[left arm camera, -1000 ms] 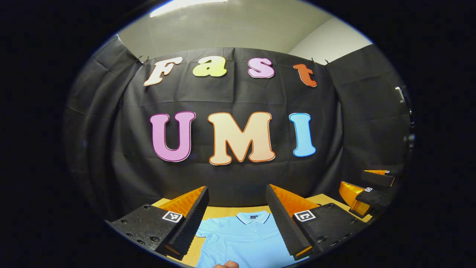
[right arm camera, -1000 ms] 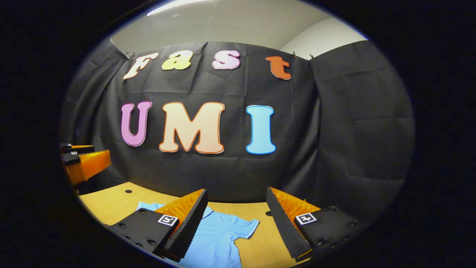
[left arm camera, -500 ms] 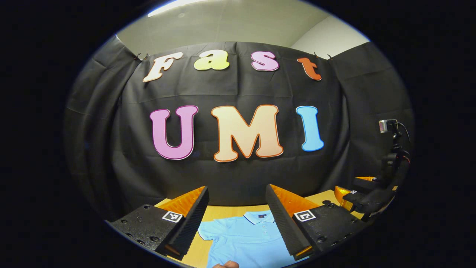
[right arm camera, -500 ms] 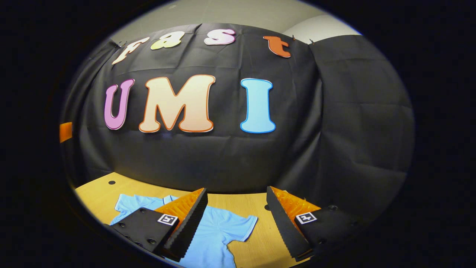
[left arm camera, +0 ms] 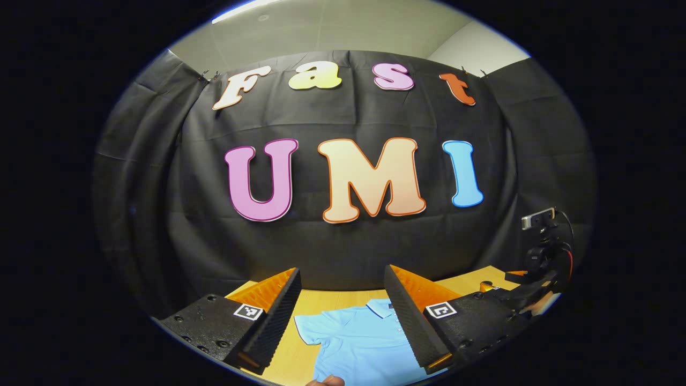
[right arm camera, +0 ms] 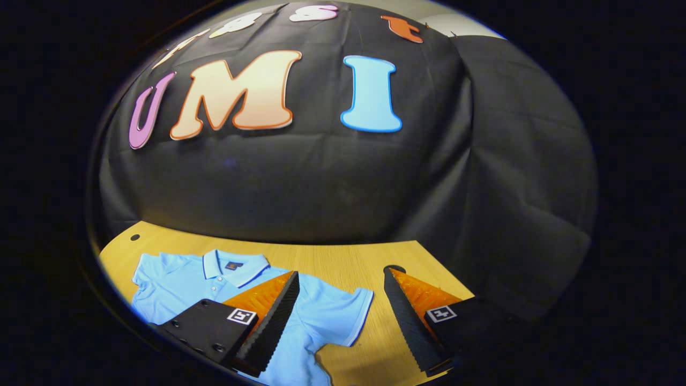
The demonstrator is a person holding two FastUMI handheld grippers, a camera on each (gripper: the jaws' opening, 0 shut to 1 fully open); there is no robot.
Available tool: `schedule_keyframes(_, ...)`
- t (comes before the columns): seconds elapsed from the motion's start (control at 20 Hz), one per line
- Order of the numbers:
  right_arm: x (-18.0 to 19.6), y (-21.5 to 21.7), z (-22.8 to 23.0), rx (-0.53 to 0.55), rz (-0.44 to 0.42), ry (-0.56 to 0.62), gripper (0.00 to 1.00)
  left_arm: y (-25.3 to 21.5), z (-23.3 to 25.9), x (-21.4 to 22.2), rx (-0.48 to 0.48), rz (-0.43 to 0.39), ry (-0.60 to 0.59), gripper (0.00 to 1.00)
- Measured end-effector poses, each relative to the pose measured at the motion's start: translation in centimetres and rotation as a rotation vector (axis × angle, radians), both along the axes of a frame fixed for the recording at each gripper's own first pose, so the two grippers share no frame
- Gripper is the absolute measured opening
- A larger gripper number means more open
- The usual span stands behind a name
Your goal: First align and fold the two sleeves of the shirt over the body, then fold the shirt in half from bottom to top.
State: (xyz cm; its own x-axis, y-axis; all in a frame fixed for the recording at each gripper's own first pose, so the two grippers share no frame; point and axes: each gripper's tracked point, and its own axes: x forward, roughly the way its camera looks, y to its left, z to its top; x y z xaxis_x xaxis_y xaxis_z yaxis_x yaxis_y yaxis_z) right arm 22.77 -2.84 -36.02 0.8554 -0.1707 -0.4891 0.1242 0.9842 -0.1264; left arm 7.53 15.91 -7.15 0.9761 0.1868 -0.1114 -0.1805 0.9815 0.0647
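Observation:
A light blue polo shirt [right arm camera: 182, 279] lies flat on the wooden table [right arm camera: 343, 257], collar toward the black cloth wall, both short sleeves spread out. In the right gripper view my right gripper [right arm camera: 340, 316] is open above the shirt's right sleeve [right arm camera: 348, 311], nothing between its fingers. In the left gripper view my left gripper [left arm camera: 343, 316] is open over the shirt [left arm camera: 356, 338], with the left sleeve [left arm camera: 308, 327] between its fingers' lines. The right gripper [left arm camera: 514, 292] also appears at the far right of the left gripper view, held low over the table.
The black cloth wall closes the table's far side. A small camera on a stand [left arm camera: 541, 241] rises at the right. A round hole [right arm camera: 134, 237] marks the table's far left corner. A fingertip [left arm camera: 326, 381] shows at the bottom of the left gripper view.
The right gripper tilted down and dropped toward the table, so the whole shirt top came into its view. The left gripper drifted left, the shirt sliding rightward in its view.

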Motion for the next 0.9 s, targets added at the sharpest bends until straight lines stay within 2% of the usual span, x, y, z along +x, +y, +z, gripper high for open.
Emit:
schedule_keyframes(0.5,0.6,-2.9,-11.4,0.031,-0.121,0.251,1.00,2.8,-3.4,1.6,-0.018,0.030,0.071,0.94)
schedule_keyframes(0.7,-0.3,-3.2,-13.5,0.033,-0.137,0.323,0.99,3.3,-4.2,1.8,-0.030,0.042,0.086,0.94)
schedule_keyframes(0.8,-0.6,-3.1,-13.9,0.070,-0.142,0.344,1.00,3.3,-4.7,1.7,-0.041,0.047,0.095,0.94)
schedule_keyframes(0.9,-0.6,-2.2,-14.1,0.121,-0.137,0.354,0.97,3.4,-5.1,1.7,-0.056,0.051,0.103,0.94)
